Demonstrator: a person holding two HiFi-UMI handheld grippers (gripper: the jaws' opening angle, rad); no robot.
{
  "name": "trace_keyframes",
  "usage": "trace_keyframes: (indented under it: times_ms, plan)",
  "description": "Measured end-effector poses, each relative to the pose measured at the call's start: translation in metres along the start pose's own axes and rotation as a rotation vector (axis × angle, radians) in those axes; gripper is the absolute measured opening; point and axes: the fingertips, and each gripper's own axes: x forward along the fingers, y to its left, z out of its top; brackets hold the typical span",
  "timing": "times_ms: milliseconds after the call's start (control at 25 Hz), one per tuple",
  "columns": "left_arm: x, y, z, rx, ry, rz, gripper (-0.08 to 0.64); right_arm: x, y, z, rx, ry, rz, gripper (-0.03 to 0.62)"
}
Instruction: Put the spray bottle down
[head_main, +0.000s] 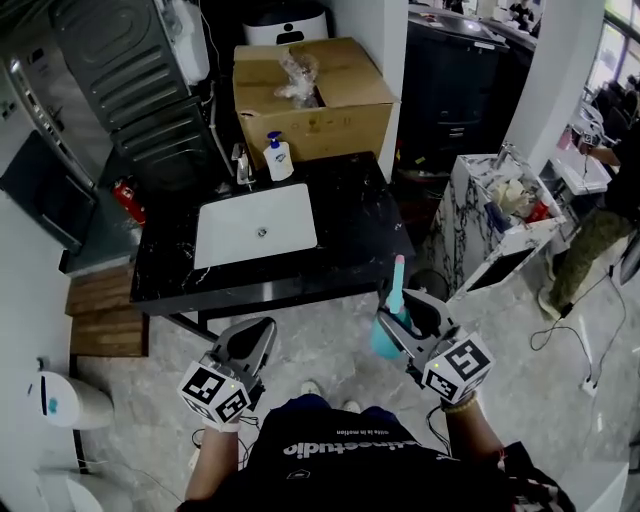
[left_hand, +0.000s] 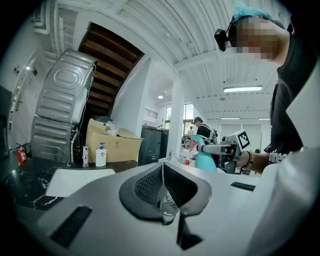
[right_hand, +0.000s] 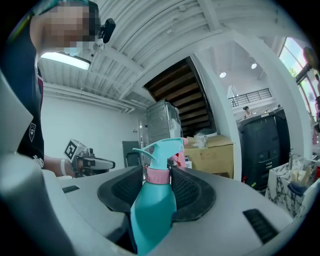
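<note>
Right tongs (right_hand: 156, 181) clamping the spray bottle (right_hand: 152, 212) at its neck
Likely handling light but slick (hard plastic), neck grip suiting it; left tongs (left_hand: 162, 175) sitting closed, empty.

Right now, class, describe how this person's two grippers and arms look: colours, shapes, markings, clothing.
The left gripper and right gripper have light grey bodies, black ribbed pads inside the jaws, and a cube of black-and-white square markers each. The person wears a black top with white lettering.

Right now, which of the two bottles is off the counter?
The teal spray bottle, clamped in the jaws of the right gripper; the white pump bottle stands on the black counter.
</note>
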Motion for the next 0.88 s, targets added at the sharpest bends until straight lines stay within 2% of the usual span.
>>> trace_keyframes:
  times_ms: [200,480,600,880]
  plan:
    - [0.007,0.019,-0.011,-0.026,0.003,0.015,0.017,0.024,-0.003,-0.013,-0.01,0.029,0.035,0.199]
    - [0.04,0.079,-0.017,-0.054,-0.005,0.001,0.017,0.075,-0.023,-0.013,-0.037,0.025,0.038,0.198]
    - [0.059,0.112,-0.015,-0.039,0.0,-0.011,0.017,0.108,-0.046,-0.012,-0.017,0.024,0.011,0.198]
    - [0.1,0.205,-0.004,-0.01,0.006,-0.056,0.017,0.2,-0.1,-0.012,0.025,0.011,-0.124,0.187]
